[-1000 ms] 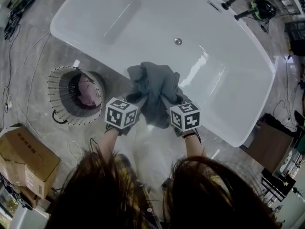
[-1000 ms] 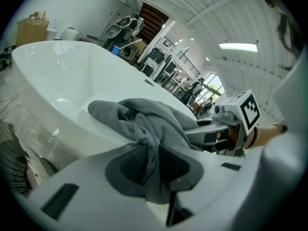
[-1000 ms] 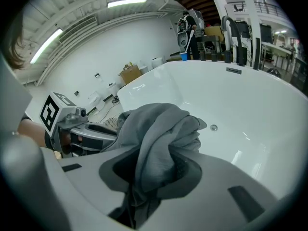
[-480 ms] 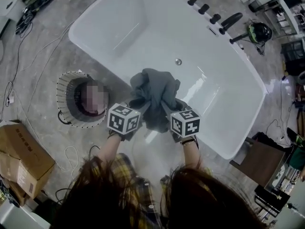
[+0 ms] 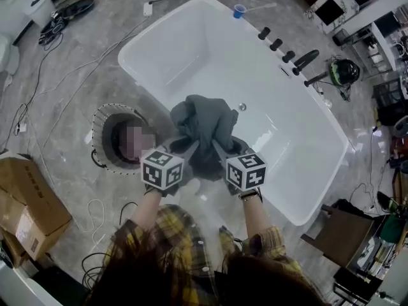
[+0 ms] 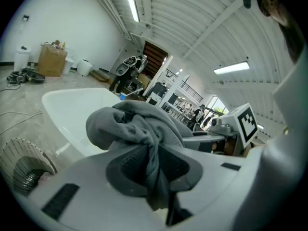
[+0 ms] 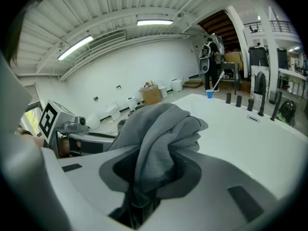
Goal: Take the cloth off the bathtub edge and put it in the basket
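A dark grey cloth (image 5: pixel 205 127) hangs bunched between both grippers, above the near rim of the white bathtub (image 5: pixel 299 190). My left gripper (image 5: pixel 187 143) is shut on the cloth's left part; its own view shows grey folds (image 6: pixel 144 138) pinched between the dark pads. On the cloth's right part my right gripper (image 5: pixel 220 145) is shut, with a thick fold (image 7: pixel 154 148) squeezed in its jaws. The round wire basket (image 5: pixel 104 121) stands on the floor left of the tub, to the left of my left gripper, with something pinkish inside under a blurred patch.
Black tap fittings (image 5: pixel 288 55) and a blue cup (image 5: pixel 239 10) sit on the tub's far rim. A cardboard box (image 5: pixel 29 199) lies at the lower left. Cables (image 5: pixel 44 62) trail over the marble floor. Dark furniture (image 5: pixel 344 234) stands at the right.
The head view has pulled back and tilted, so the tub and basket appear farther up. Both grippers keep their hold on the cloth, which looks lifted off the tub edge.
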Tool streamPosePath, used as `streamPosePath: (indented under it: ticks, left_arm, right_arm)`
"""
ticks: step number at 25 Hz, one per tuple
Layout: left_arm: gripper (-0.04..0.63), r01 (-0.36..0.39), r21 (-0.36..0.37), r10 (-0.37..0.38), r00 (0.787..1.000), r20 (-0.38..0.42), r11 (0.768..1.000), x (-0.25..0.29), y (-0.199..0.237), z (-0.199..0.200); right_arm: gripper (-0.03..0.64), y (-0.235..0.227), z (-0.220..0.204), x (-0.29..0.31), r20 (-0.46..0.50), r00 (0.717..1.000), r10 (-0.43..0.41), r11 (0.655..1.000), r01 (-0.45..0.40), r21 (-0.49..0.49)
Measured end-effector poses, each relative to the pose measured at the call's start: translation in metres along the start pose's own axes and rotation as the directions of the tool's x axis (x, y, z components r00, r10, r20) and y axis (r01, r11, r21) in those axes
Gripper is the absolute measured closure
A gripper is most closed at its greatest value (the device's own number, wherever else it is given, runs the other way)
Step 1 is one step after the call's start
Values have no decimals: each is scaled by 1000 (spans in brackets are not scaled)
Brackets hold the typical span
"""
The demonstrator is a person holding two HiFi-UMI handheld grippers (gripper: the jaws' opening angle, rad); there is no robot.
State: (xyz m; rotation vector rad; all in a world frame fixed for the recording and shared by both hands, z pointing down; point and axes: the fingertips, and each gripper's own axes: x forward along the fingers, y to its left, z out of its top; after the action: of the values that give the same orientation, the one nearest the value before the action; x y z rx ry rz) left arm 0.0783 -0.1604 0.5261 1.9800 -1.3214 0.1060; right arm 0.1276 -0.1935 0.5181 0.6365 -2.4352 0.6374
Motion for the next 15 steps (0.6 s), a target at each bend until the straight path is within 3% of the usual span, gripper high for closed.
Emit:
streamPosePath:
  ticks: [7, 15]
  left_arm:
    - [518, -69, -57, 75, 991, 115, 996, -68, 30, 22]
    - [518, -150, -110, 167, 973, 161, 982, -158, 87, 27]
  right_arm:
    - [507, 67, 33, 21, 7, 997, 78, 993, -77, -89]
    - [507, 163, 50, 69, -11, 986, 165, 977, -165, -133]
